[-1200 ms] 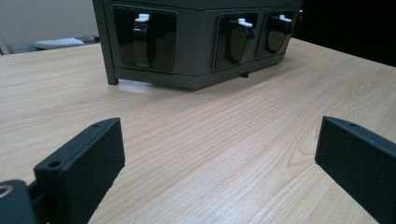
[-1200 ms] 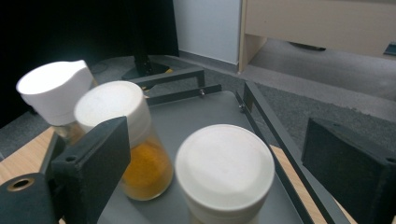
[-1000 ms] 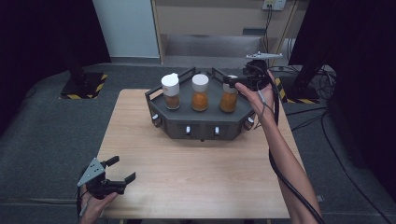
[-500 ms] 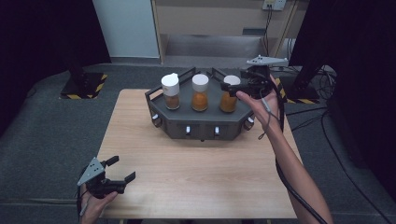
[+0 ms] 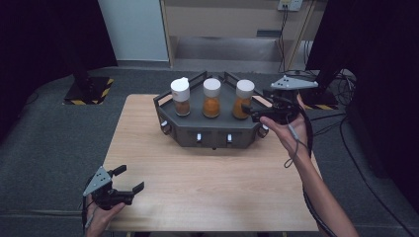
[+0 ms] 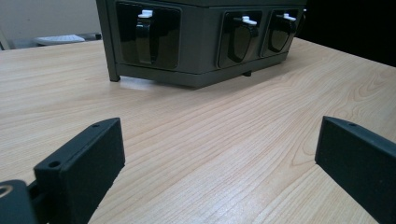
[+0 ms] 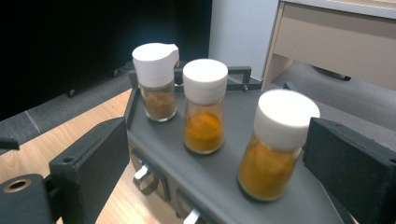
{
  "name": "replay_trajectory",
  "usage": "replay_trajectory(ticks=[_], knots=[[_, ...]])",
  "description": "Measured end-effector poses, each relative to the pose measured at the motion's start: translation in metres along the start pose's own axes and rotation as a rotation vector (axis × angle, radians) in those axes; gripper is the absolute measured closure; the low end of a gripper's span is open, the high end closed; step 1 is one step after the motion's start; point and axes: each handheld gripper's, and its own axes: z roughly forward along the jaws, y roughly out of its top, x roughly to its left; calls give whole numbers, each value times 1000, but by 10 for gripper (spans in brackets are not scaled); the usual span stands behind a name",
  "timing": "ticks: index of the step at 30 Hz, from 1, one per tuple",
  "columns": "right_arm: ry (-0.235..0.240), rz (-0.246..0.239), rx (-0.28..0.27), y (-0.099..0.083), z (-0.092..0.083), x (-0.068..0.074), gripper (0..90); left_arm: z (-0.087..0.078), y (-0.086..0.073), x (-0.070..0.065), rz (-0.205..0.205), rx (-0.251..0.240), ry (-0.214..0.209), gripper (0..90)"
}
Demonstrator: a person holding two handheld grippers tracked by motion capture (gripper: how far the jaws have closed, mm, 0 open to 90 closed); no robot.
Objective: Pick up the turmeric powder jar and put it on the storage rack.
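my right tool (image 5: 250, 109) has slid in beside the nearest spice jar (image 5: 243, 99), jaws just widened, jar not yet gripped; left tool (image 5: 129, 179) rests open.

Right hand-held gripper (image 5: 253, 112) raised, jaws apart (just widening); left hand-held gripper (image 5: 129, 180) low, open.

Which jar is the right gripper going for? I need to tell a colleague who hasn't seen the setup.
On the wooden table stands a dark grey rack with three white-capped spice jars in a row on top. The right gripper, jaws open, is beside the jar at the row's right end. This jar holds orange-yellow powder under a plain round cap; the left-end jar holds browner powder under a spouted cap.
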Motion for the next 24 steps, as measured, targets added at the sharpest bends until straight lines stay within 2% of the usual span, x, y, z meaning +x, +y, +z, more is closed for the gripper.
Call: replay_trajectory(ticks=[8, 14, 16, 24], knots=[[4, 29, -8, -30, -25, 1, 68, 0, 0, -1, 4, -1, -1, 5], [-23, 23, -4, -51, -41, 9, 67, -1, 0, -1, 4, -1, -1, 5], [-18, 29, -8, -60, -47, 10, 66, 0, 0, -1, 3, -1, -2, 4], [-29, 45, 3, -87, -60, 17, 66, -1, 0, -1, 3, -3, 1, 4]])
